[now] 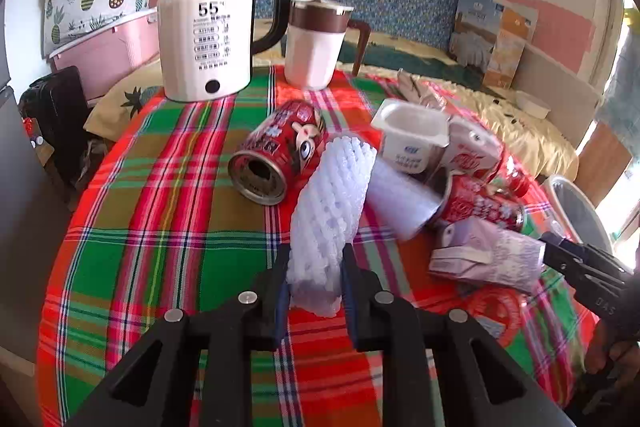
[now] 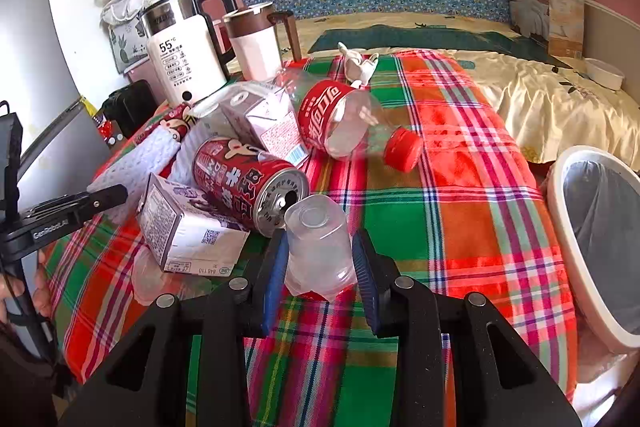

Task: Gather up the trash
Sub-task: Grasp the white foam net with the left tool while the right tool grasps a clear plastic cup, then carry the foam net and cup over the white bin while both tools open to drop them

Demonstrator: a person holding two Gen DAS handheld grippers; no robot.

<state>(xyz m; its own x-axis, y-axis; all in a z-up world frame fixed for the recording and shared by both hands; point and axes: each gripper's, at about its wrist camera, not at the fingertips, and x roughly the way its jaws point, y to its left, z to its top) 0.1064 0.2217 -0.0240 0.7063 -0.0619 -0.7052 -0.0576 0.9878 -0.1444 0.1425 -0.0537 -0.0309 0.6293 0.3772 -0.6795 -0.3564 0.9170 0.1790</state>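
Note:
My left gripper [image 1: 314, 257] is shut on a white foam fruit net [image 1: 330, 211] that lies on the plaid cloth. My right gripper [image 2: 320, 247] is shut on a clear plastic cup [image 2: 318, 243] lying on its side. Around them lie a red can [image 1: 276, 151], a second red can [image 2: 248, 183], a yogurt cup [image 1: 412, 139], purple milk cartons [image 2: 188, 227] [image 2: 264, 123], a clear bottle with red label and cap [image 2: 348, 123]. A white bin [image 2: 600, 239] with a grey liner stands at the right, off the table.
A white kettle [image 1: 208, 39] and a white mug with brown rim [image 1: 316, 43] stand at the table's back. A crumpled white wrapper [image 2: 360, 65] lies behind the bottle. A bed with a cream cover [image 2: 540, 99] is beyond the table. A black case [image 1: 60, 115] sits at the left.

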